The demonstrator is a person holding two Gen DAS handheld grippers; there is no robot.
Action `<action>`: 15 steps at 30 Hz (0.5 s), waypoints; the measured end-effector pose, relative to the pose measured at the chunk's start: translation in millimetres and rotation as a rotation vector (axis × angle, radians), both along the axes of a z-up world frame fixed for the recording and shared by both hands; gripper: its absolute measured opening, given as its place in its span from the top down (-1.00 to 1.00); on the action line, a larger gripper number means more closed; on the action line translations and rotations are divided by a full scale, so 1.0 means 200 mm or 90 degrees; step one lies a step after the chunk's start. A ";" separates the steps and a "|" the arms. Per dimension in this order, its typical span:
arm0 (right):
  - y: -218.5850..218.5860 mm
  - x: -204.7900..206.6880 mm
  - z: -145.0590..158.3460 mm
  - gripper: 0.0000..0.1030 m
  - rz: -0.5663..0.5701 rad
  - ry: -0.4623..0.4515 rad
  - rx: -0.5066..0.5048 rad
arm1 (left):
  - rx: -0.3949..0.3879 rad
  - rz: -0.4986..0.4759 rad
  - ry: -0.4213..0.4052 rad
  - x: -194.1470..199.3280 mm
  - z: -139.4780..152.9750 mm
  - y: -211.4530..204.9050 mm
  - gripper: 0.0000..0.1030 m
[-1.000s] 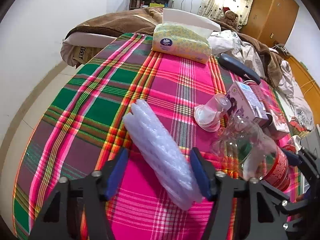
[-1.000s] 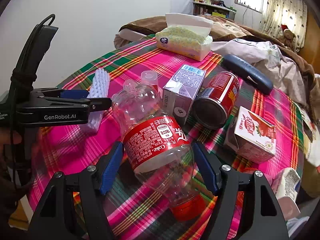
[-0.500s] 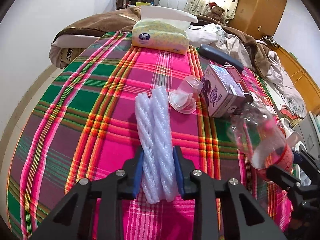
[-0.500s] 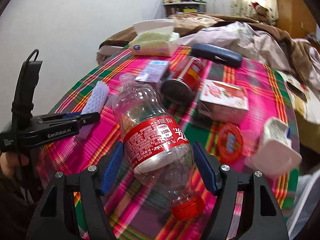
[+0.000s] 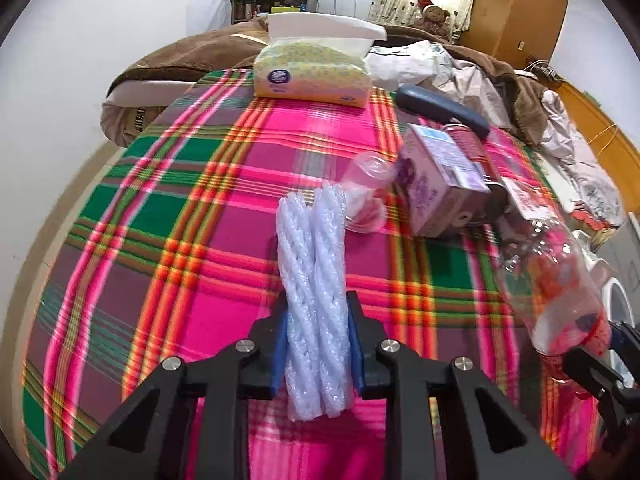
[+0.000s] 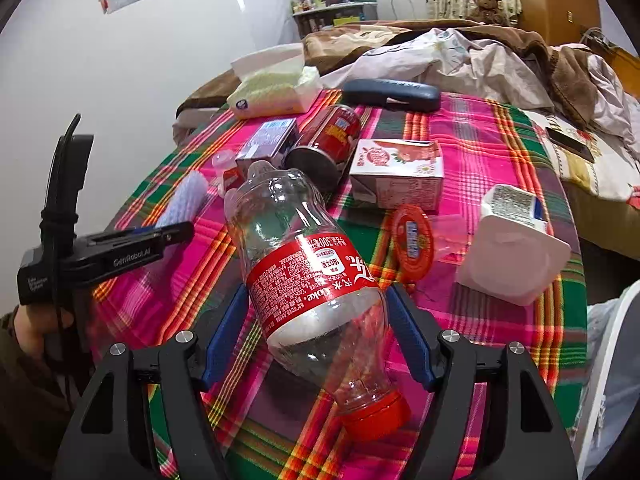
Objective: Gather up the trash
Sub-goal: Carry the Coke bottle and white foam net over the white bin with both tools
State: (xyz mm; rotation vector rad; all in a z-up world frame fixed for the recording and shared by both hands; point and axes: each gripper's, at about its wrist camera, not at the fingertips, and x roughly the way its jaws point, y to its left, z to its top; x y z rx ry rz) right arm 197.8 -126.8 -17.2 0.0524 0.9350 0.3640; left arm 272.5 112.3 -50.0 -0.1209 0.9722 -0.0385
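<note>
A white foam net sleeve (image 5: 312, 248), folded double, lies along the plaid tablecloth (image 5: 160, 200). My left gripper (image 5: 316, 312) is closing on its near end, and both blue pads press its sides. In the right wrist view, the sleeve (image 6: 188, 196) sticks out past the left gripper (image 6: 180, 232). My right gripper (image 6: 316, 296) is shut on a clear cola bottle (image 6: 308, 264) with a red label and red cap. It holds the bottle tilted above the cloth, cap towards the camera. The left wrist view shows this bottle (image 5: 552, 280) blurred at the right.
Across the table lie a tissue box (image 5: 312, 76), a dark case (image 5: 440, 108), a purple carton (image 5: 436, 184), a clear cup (image 5: 368, 192), a red can (image 6: 328, 140), a strawberry carton (image 6: 400, 172), a red-lidded cup (image 6: 412, 236) and a white carton (image 6: 512, 248). A bed with bedding stands behind.
The left jaws closed from wide open onto the foam sleeve, which now lies straight between them. The right gripper rolled and shifted with the bottle held in it.
</note>
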 end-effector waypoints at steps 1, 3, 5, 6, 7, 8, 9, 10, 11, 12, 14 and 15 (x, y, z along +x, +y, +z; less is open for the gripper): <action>-0.01 0.00 0.00 -0.39 -0.002 0.000 0.003 | 0.004 -0.003 -0.006 -0.02 0.01 -0.02 0.49; -0.03 -0.01 0.00 -0.39 -0.009 -0.001 0.008 | 0.006 -0.010 -0.013 -0.05 0.03 -0.05 0.49; -0.05 -0.03 0.01 -0.39 -0.017 -0.001 0.013 | -0.001 -0.022 -0.018 -0.09 0.04 -0.08 0.49; -0.06 -0.04 0.01 -0.39 -0.021 -0.003 0.016 | -0.001 -0.024 -0.021 -0.10 0.05 -0.09 0.49; -0.07 -0.04 0.02 -0.39 -0.024 -0.004 0.019 | -0.003 -0.029 -0.026 -0.12 0.07 -0.11 0.49; -0.09 -0.05 0.02 -0.39 -0.027 -0.006 0.023 | -0.005 -0.034 -0.029 -0.14 0.08 -0.13 0.49; -0.10 -0.06 0.03 -0.39 -0.032 -0.010 0.026 | -0.007 -0.038 -0.033 -0.16 0.10 -0.14 0.49; -0.12 -0.07 0.03 -0.39 -0.035 -0.012 0.029 | -0.010 -0.046 -0.037 -0.18 0.11 -0.17 0.49; -0.13 -0.07 0.04 -0.39 -0.040 -0.013 0.034 | -0.008 -0.054 -0.040 -0.19 0.13 -0.19 0.49; -0.15 -0.08 0.04 -0.39 -0.045 -0.015 0.037 | -0.009 -0.059 -0.044 -0.21 0.14 -0.20 0.49; -0.18 -0.10 0.05 -0.39 -0.052 -0.018 0.038 | -0.013 -0.072 -0.050 -0.23 0.16 -0.24 0.49; -0.19 -0.11 0.05 -0.39 -0.057 -0.021 0.039 | -0.015 -0.076 -0.053 -0.24 0.17 -0.26 0.49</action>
